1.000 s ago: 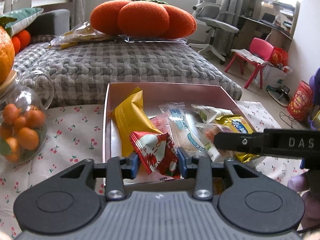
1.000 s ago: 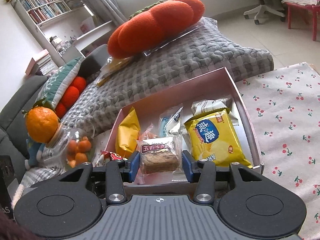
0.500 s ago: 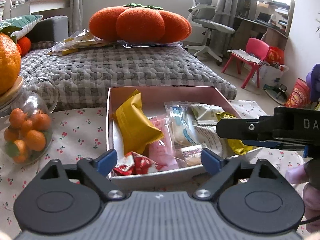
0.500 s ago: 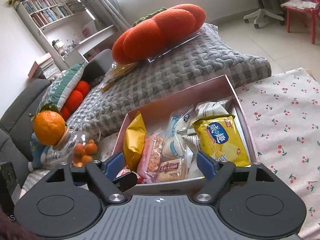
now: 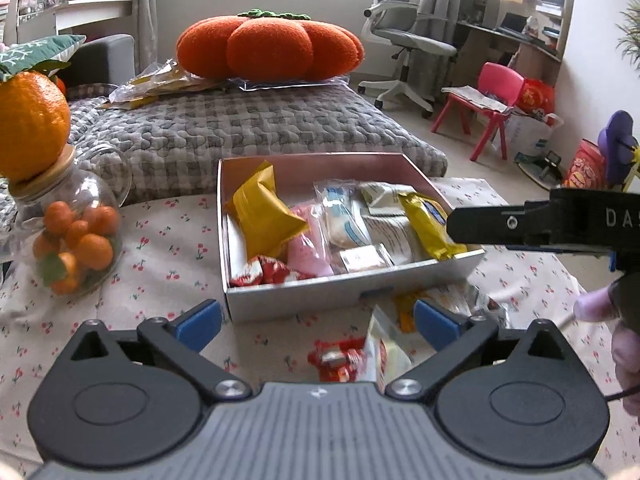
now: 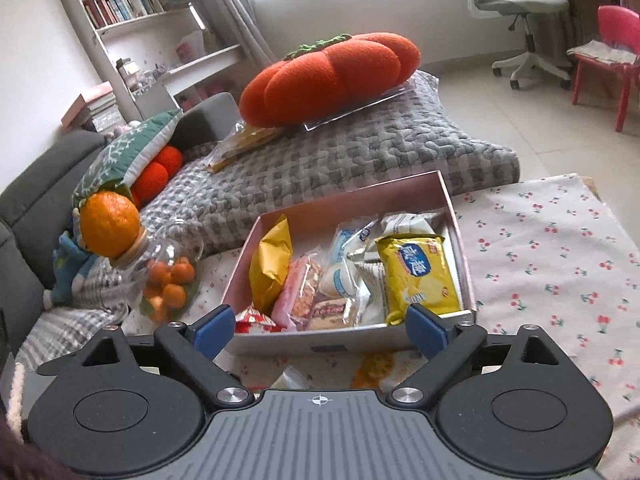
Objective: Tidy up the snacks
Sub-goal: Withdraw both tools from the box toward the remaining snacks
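A pink open box (image 5: 344,296) (image 6: 360,200) on the cherry-print cloth holds several snack packets. Among them are a yellow pouch (image 5: 260,216), a red-and-white packet (image 5: 264,272) (image 6: 252,320), a brown cake packet (image 5: 362,258) (image 6: 330,312) and a yellow chip bag (image 6: 416,276). My left gripper (image 5: 316,320) hangs before the box's near wall, jaws still opening, nothing between the pads. Loose packets (image 5: 360,354) lie on the cloth under it. My right gripper (image 6: 320,328) is also before the box, jaws still opening and empty. Its side (image 5: 520,224) shows at the right in the left wrist view.
A glass jar of small oranges (image 5: 76,240) (image 6: 160,276), topped by a big orange, stands left of the box. Behind the box lies a grey quilted cushion (image 5: 240,128) with a pumpkin pillow (image 5: 268,48). A hand's fingers (image 5: 600,308) show at the right edge.
Both grippers let go inside the box: the left dropped the red-and-white packet, the right the brown cake packet. Both opened wide and drew back and upward from the box.
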Demonstrator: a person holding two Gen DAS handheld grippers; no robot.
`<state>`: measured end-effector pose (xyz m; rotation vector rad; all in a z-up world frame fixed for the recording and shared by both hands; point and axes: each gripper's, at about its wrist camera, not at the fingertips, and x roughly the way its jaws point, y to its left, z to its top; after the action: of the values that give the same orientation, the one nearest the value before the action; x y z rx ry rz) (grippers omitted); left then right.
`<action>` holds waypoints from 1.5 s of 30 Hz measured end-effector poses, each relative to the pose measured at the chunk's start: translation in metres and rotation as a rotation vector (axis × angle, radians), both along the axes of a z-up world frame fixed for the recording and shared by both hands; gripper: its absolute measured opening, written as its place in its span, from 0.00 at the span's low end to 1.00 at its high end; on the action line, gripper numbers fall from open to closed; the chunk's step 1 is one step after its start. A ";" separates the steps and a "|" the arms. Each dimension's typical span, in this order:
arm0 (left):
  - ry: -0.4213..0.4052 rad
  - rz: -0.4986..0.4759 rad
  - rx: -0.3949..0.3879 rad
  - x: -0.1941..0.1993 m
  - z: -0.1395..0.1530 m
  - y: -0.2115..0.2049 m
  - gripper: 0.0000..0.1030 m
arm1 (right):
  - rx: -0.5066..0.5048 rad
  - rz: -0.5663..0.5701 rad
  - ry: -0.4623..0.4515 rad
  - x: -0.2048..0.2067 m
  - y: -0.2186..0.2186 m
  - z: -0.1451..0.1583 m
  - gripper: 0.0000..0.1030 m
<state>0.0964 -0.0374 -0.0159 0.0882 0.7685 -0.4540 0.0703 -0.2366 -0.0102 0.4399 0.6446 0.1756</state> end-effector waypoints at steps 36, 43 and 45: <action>-0.130 -0.188 0.114 -0.075 -0.060 -0.003 0.93 | -0.395 0.029 0.062 -0.072 -0.024 -0.073 0.97; -0.107 -0.217 0.177 -0.064 -0.070 0.006 0.79 | -0.410 0.031 0.095 -0.057 -0.032 -0.084 0.97; -0.100 -0.213 0.170 -0.060 -0.071 0.013 0.80 | -0.417 0.031 0.108 -0.053 -0.034 -0.089 0.97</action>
<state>0.0368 -0.0249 -0.0873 0.3515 0.7015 -0.5808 0.0171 -0.2709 -0.0990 0.0373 0.7730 0.0432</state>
